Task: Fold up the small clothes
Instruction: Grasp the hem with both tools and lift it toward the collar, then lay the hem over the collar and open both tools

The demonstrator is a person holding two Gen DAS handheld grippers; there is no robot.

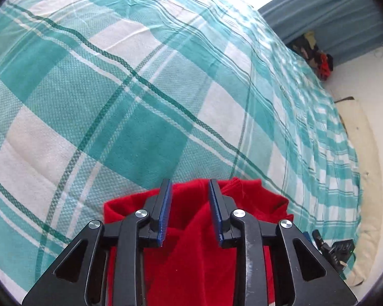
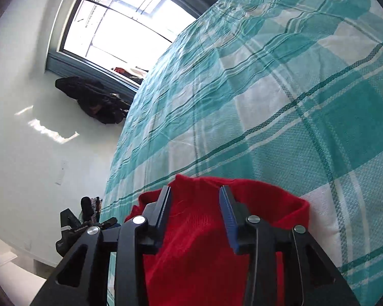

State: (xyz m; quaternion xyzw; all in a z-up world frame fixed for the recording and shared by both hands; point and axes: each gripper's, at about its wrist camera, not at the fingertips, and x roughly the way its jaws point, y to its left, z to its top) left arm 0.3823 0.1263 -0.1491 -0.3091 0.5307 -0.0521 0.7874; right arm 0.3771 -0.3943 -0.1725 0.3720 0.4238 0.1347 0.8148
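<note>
A red knitted garment (image 1: 191,234) lies bunched on a teal and white checked bedspread (image 1: 120,97). My left gripper (image 1: 189,186) hovers right over it with its blue-padded jaws apart, red cloth showing between them. The same red garment (image 2: 199,232) shows in the right wrist view under my right gripper (image 2: 195,191), whose jaws are also apart with nothing pinched. The lower part of the garment is hidden behind both grippers' black frames.
The bedspread (image 2: 268,102) covers a wide bed. Its edge drops to a pale floor (image 1: 362,84), with a cream mat (image 1: 362,168). A window (image 2: 120,17), a dark coat on the wall (image 2: 94,99) and dark gear (image 2: 74,229) stand beside the bed.
</note>
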